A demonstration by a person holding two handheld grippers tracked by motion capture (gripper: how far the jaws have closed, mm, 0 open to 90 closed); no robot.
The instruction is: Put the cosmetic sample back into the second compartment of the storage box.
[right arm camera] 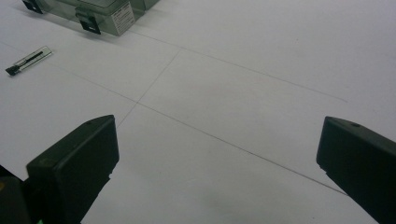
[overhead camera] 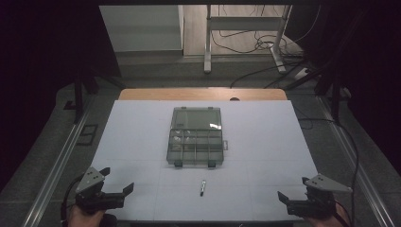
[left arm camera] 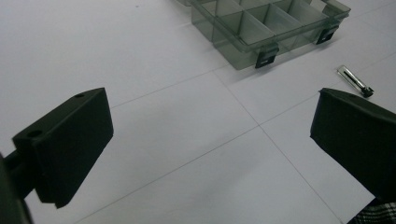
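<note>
Dim light everywhere, fine detail hard to read. In the high view, clear compartment box [overhead camera: 196,137] at the centre of the frame on the white table [overhead camera: 265,142], lid thrown back toward the top of the picture, dividers visible but contents of the cells not readable. Below the box, lower centre, a small pen-like item [overhead camera: 203,187], lying apart from it and touching neither gripper; perhaps a marker or a clip, too small to name with certainty. Left gripper [overhead camera: 117,179] at the lower left of the frame, right gripper [overhead camera: 293,188] at the lower right, both near the table's bottom edge and well apart from box and small item; hands cut off by the bottom border. In the left gripper view, jaws spread wide at the left and right edges with bare table between them, right jaw partly cut off at the corner; box at the upper right with two dark latches, clipped by the top border, small item just beside the upper edge of the right jaw. In the right gripper view, jaws equally wide and holding nothing; box reduced to a corner at the upper left, with a pale label on its side that the high view does not give, print unreadable; small item at the left edge, below that corner.
</note>
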